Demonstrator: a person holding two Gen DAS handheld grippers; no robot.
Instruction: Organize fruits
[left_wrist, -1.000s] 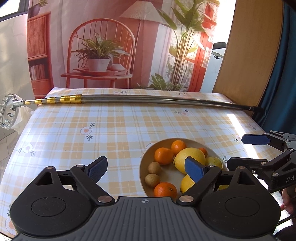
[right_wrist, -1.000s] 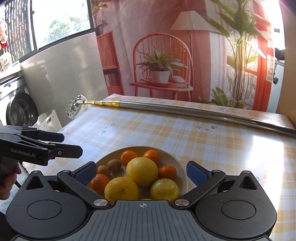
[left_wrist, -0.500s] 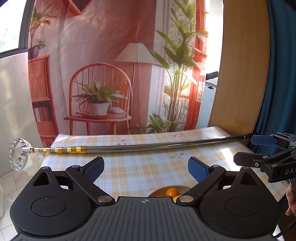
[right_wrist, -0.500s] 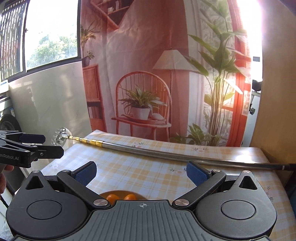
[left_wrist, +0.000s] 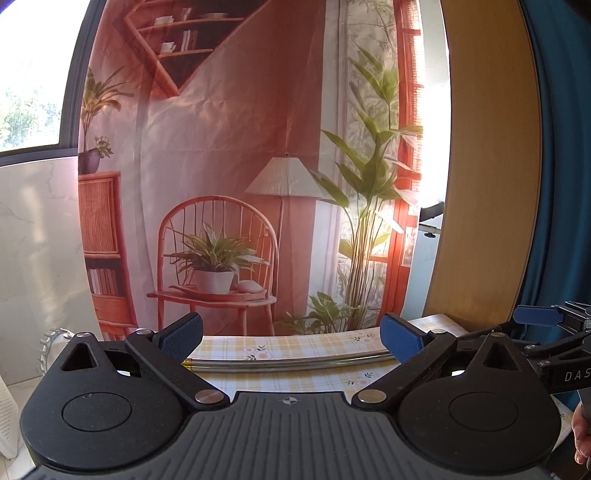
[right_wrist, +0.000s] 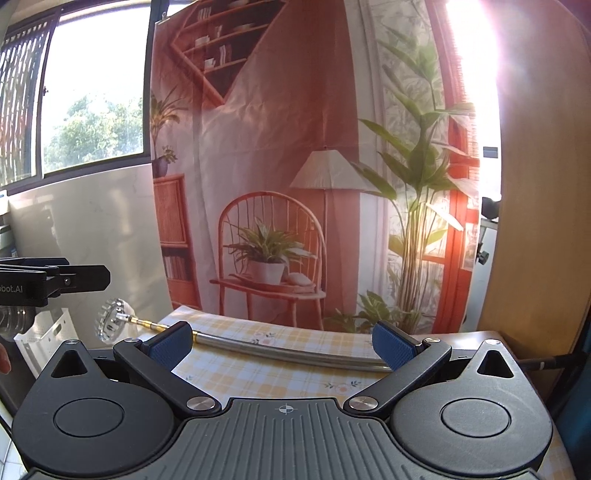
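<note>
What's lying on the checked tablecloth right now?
Only a long metal pole shows across the tablecloth. The nearer part is hidden by the right gripper.

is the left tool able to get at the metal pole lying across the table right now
Probably yes. The left tool is open and empty, and the metal pole lies straight ahead on the checked tablecloth with nothing between; it would need to tip forward and down.
</note>
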